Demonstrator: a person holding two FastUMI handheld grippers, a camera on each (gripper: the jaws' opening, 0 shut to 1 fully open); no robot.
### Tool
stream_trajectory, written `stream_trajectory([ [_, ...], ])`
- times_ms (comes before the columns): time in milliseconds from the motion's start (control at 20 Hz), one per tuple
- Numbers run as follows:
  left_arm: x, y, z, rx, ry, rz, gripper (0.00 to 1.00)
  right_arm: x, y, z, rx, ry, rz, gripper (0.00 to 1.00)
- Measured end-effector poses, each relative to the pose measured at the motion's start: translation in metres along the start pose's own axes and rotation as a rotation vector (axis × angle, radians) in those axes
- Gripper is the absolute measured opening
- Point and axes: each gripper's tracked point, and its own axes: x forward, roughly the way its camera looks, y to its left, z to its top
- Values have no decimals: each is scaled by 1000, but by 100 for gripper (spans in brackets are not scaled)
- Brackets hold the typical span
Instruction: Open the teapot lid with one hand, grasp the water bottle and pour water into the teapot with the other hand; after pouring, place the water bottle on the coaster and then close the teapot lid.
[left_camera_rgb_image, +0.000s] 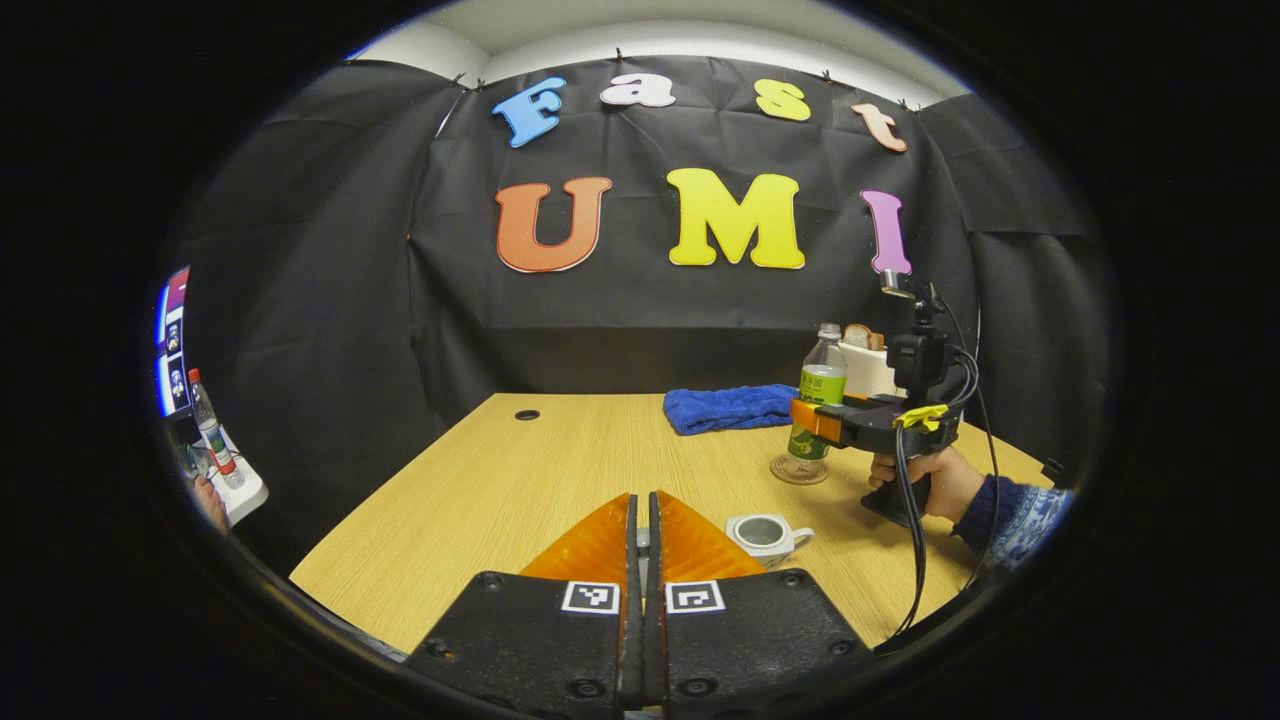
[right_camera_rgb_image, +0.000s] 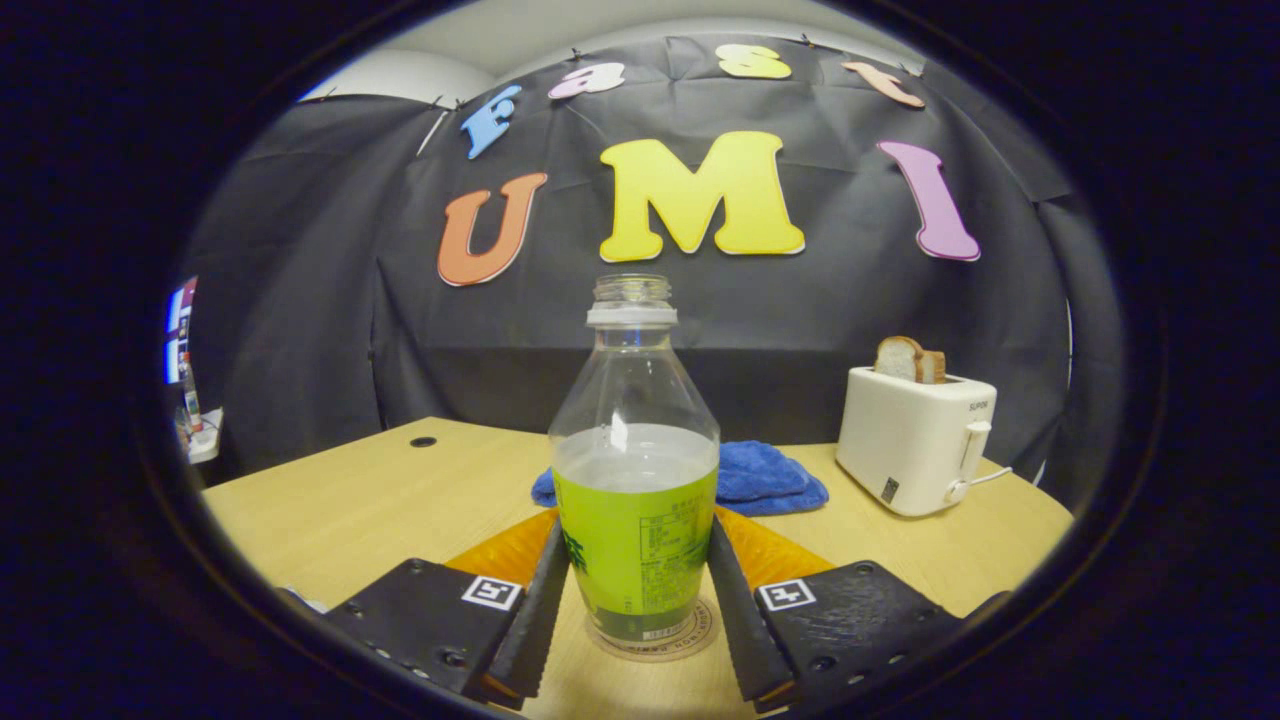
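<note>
The water bottle (right_camera_rgb_image: 634, 470) stands upright on the coaster (right_camera_rgb_image: 655, 640), uncapped and about half full, between the right gripper (right_camera_rgb_image: 634, 590) fingers; whether they press the label I cannot tell. Judging by that, the bottle is parked and needs a clean release: spread wide and back straight out, so it does not tip. The left gripper (left_camera_rgb_image: 643, 540) is closed; what it pinches is hidden. The open teapot (left_camera_rgb_image: 765, 535) sits at its 2 o'clock, awaiting its lid.

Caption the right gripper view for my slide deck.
Right gripper with jaws around an uncapped water bottle standing on its coaster.
</note>
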Motion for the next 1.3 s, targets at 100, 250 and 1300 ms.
stream_trajectory([
  [100,2,-2,-2,10,5,-1,3,6,-5,-15,6,35,-9,71],
  [250,3,-7,-1,19,4,-8,3,7,-5,-15,38,27,10,74],
  [1300,17,-87,26,-20,-166,-212,3,-144,-98,-27,9,-14,-99,95],
])
